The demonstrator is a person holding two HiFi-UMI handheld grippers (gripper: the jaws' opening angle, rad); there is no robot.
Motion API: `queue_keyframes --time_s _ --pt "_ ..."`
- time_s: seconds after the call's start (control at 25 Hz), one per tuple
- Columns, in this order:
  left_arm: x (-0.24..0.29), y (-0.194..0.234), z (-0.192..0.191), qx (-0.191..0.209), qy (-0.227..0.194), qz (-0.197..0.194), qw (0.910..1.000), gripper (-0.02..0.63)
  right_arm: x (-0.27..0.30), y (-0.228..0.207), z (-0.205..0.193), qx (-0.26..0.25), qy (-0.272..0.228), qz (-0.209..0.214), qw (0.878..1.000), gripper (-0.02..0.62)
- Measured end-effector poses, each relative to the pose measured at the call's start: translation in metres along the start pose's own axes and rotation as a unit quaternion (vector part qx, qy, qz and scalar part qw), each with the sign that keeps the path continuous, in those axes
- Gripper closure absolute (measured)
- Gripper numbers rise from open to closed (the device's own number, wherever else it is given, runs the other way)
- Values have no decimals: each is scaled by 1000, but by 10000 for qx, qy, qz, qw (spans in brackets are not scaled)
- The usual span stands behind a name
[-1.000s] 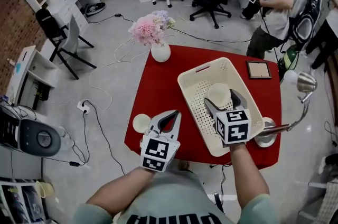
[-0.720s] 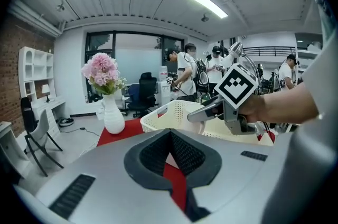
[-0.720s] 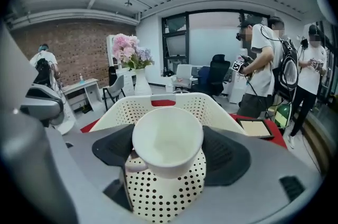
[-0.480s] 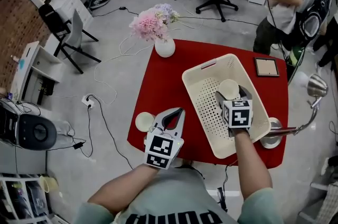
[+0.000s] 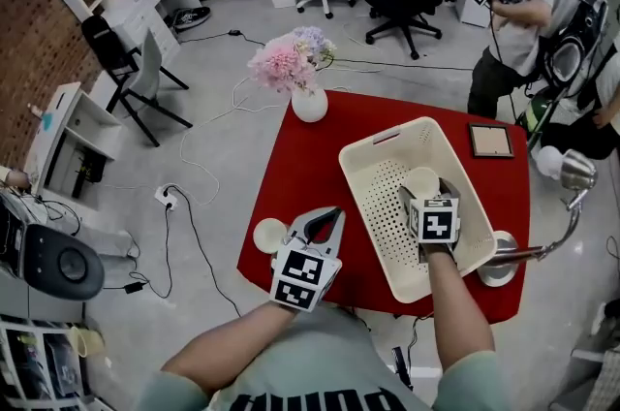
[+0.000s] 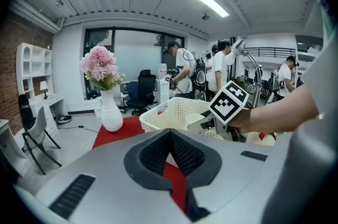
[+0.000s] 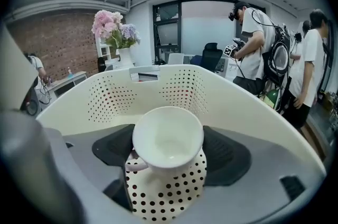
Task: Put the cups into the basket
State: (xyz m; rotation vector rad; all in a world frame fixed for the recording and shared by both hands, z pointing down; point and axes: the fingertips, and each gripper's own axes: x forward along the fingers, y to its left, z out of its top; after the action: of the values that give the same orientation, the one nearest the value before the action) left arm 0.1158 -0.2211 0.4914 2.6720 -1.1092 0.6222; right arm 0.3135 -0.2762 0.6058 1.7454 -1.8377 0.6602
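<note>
Basket (image 5: 356, 169) on red table (image 5: 291, 176); grey floor (image 5: 223, 41)

We log colours: table (image 5: 291, 169) red. Basket (image 5: 380, 159) cream, bottom dotted with small holes. Cup (image 5: 421, 178) plain white; second cup (image 5: 268, 235), lower left of table, white too. Vase (image 5: 310, 105) white, flowers (image 5: 283, 65) pink and lilac. Left claw (image 5: 325, 217), right claw (image 5: 424, 194) pale grey, dark pads, black-and-white square markers.

Basket (image 7: 264, 112) is looking like matt cream plastic, perforated w/ small holes. Cup (image 7: 168, 136) is showing white, glossy, smooth, prob. glazed ceramic. Right gripper (image 7: 169, 148) shell is reading as smooth grey plastic, pads (image 7: 229, 157) dark matt, fine-textured. Tablecloth (image 5: 300, 169) is showing red matt cloth. Lamp (image 5: 579, 172) is gleaming, polished metal.
</note>
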Motion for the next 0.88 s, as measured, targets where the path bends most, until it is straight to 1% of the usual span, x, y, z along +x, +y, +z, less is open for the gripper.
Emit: queue_keyframes --time_s 0.16,0.32,0.48,0.68,0.88 --pt "4 -4 -4 -90 42 18 9999 604 0 -2 -3 31 -8 28 10000 206" --pt "7 -11 -2 -122 42 -53 9999 604 -2 -3 -2 74 15 113 9999 206" --pt "6 -15 0 -159 9 -87 9998 604 -10 -3 5 17 -88 180 9998 204" --pt "-2 -15 7 -243 -85 -112 9996 604 -49 2 35 -70 -594 109 9982 206" --pt "-11 -10 9 -320 -170 -70 9993 604 -90 37 64 -270 -1075 133 9938 206"
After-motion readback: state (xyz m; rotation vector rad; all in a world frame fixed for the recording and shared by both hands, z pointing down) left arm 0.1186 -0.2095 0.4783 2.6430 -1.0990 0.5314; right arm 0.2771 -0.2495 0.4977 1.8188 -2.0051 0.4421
